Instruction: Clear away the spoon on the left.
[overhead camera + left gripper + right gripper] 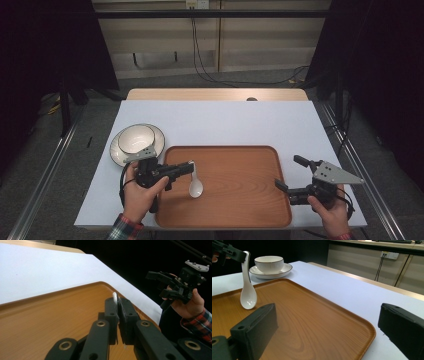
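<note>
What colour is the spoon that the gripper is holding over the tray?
The spoon is plain glossy white, best seen in the right gripper view.

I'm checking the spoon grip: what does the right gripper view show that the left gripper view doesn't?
Right gripper view: the whole white spoon hanging bowl-down over the tray, and the bowl on its plate.

Left gripper view: the left gripper shut on the handle tip, and the right gripper open in the person's hand.

Both: the wooden tray and white table.

White spoon [195, 187], wood-brown tray [240, 200], white bowl [135, 138] with seemingly dark rim
</note>
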A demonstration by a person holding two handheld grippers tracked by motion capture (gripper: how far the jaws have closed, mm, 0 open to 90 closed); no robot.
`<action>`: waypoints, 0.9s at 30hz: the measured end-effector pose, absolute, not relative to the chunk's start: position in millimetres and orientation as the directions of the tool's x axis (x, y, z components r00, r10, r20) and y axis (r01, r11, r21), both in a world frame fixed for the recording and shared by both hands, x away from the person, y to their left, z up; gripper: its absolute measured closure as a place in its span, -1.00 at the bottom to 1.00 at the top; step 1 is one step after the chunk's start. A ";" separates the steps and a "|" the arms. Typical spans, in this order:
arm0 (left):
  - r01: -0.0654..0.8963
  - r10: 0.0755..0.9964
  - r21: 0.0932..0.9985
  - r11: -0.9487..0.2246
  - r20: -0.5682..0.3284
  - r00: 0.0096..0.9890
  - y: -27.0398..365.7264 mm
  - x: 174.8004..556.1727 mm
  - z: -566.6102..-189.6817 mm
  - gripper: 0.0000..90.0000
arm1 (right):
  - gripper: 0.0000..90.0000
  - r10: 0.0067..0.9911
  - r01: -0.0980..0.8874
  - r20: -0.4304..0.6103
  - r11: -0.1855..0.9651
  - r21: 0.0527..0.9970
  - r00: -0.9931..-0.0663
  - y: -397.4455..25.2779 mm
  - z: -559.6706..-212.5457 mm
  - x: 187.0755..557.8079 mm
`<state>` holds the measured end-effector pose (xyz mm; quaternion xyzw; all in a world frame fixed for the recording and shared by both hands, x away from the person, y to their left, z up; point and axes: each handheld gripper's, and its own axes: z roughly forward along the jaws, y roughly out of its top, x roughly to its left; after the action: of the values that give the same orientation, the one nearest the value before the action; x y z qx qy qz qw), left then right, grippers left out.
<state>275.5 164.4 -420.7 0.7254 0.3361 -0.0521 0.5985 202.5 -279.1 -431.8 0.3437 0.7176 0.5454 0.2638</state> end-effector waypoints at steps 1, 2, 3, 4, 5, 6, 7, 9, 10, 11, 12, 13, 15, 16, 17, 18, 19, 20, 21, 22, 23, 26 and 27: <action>0.551 0.424 0.833 -0.057 -0.479 0.768 164.1 275.4 -420.8 0.90 | -0.96 0.783 0.208 -0.004 0.170 0.963 -0.623 -279.0 -431.7 202.3; 0.552 0.422 0.832 -0.058 -0.481 0.769 164.0 275.5 -421.0 0.90 | -0.96 0.781 0.207 -0.002 0.169 0.964 -0.624 -278.9 -431.6 202.3; 0.553 0.422 0.831 -0.056 -0.483 0.767 163.8 275.2 -421.2 0.90 | -0.96 0.779 0.203 -0.009 0.175 0.963 -0.627 -279.2 -431.5 202.2; 0.555 0.425 0.830 -0.058 -0.482 0.766 163.9 275.0 -421.6 0.90 | -0.96 0.775 0.200 -0.010 0.176 0.964 -0.632 -279.2 -431.6 202.5; 0.559 0.423 0.827 -0.060 -0.486 0.765 164.0 275.3 -422.1 0.90 | -0.96 0.777 0.204 -0.009 0.176 0.963 -0.630 -279.2 -431.6 202.3; 0.560 0.423 0.826 -0.059 -0.488 0.764 164.2 275.4 -422.7 0.90 | -0.96 0.777 0.204 -0.006 0.173 0.964 -0.629 -279.0 -431.7 202.4; 0.564 0.424 0.824 -0.052 -0.493 0.760 164.0 274.9 -423.3 0.90 | -0.96 0.778 0.203 -0.007 0.174 0.964 -0.629 -279.1 -431.7 202.4; 0.566 0.417 0.823 -0.050 -0.497 0.761 164.0 274.9 -423.8 0.90 | -0.96 0.777 0.202 -0.007 0.173 0.964 -0.630 -279.0 -431.6 202.5; 0.565 0.415 0.823 -0.050 -0.498 0.762 164.0 274.8 -424.0 0.90 | -0.96 0.776 0.203 -0.010 0.177 0.963 -0.631 -279.2 -431.5 202.3; 0.567 0.413 0.822 -0.049 -0.500 0.761 164.0 274.7 -424.1 0.90 | -0.96 0.775 0.203 -0.009 0.177 0.963 -0.632 -279.2 -431.4 202.3; 0.567 0.413 0.822 -0.049 -0.500 0.761 164.1 274.8 -424.2 0.90 | -0.96 0.776 0.203 -0.010 0.177 0.963 -0.630 -279.1 -431.4 202.3; 0.567 0.416 0.823 -0.048 -0.499 0.760 164.4 275.0 -424.5 0.90 | -0.96 0.776 0.203 -0.010 0.177 0.963 -0.630 -279.1 -431.4 202.3; 0.566 0.414 0.823 -0.049 -0.499 0.762 164.3 274.9 -424.6 0.90 | -0.96 0.776 0.205 -0.006 0.174 0.963 -0.631 -278.8 -431.6 202.3; 0.567 0.418 0.822 -0.045 -0.500 0.758 164.3 275.7 -425.2 0.90 | -0.96 0.776 0.202 -0.007 0.174 0.964 -0.631 -278.4 -431.8 202.6; 0.567 0.418 0.822 -0.045 -0.500 0.758 164.3 275.7 -425.2 0.90 | -0.96 0.772 0.199 -0.011 0.178 0.964 -0.635 -278.5 -431.9 202.9; 0.564 0.421 0.825 -0.042 -0.497 0.759 164.4 276.4 -425.8 0.90 | -0.96 0.772 0.199 -0.011 0.178 0.964 -0.635 -278.5 -431.9 202.9; 0.561 0.430 0.826 -0.044 -0.491 0.757 164.8 277.2 -426.4 0.89 | -0.96 0.775 0.202 -0.008 0.175 0.964 -0.632 -278.1 -431.9 202.7; 0.564 0.436 0.825 -0.040 -0.493 0.753 165.7 278.7 -427.5 0.89 | -0.96 0.771 0.200 -0.012 0.180 0.963 -0.636 -278.3 -431.9 202.7; 0.565 0.434 0.825 -0.036 -0.496 0.752 165.9 279.4 -428.0 0.88 | -0.96 0.774 0.201 -0.009 0.176 0.964 -0.633 -278.0 -431.9 202.4; 0.567 0.440 0.823 -0.032 -0.498 0.747 166.8 281.4 -429.1 0.88 | -0.96 0.774 0.200 -0.011 0.177 0.964 -0.633 -278.4 -431.8 202.4; 0.567 0.440 0.823 -0.032 -0.498 0.747 166.8 281.4 -429.1 0.88 | -0.96 0.774 0.200 -0.011 0.177 0.964 -0.633 -278.4 -431.8 202.4; 0.561 0.448 0.827 -0.039 -0.487 0.750 167.1 283.7 -430.3 0.86 | -0.96 0.773 0.200 -0.010 0.176 0.964 -0.635 -278.3 -431.9 202.8; 0.561 0.455 0.827 -0.037 -0.486 0.746 167.0 284.4 -430.7 0.86 | -0.95 0.773 0.201 -0.009 0.176 0.964 -0.635 -278.0 -432.0 202.8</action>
<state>284.4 167.0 -430.7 0.7187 0.3535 -0.0445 0.5972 202.8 -278.0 -432.0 0.3377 0.7206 0.5460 0.2618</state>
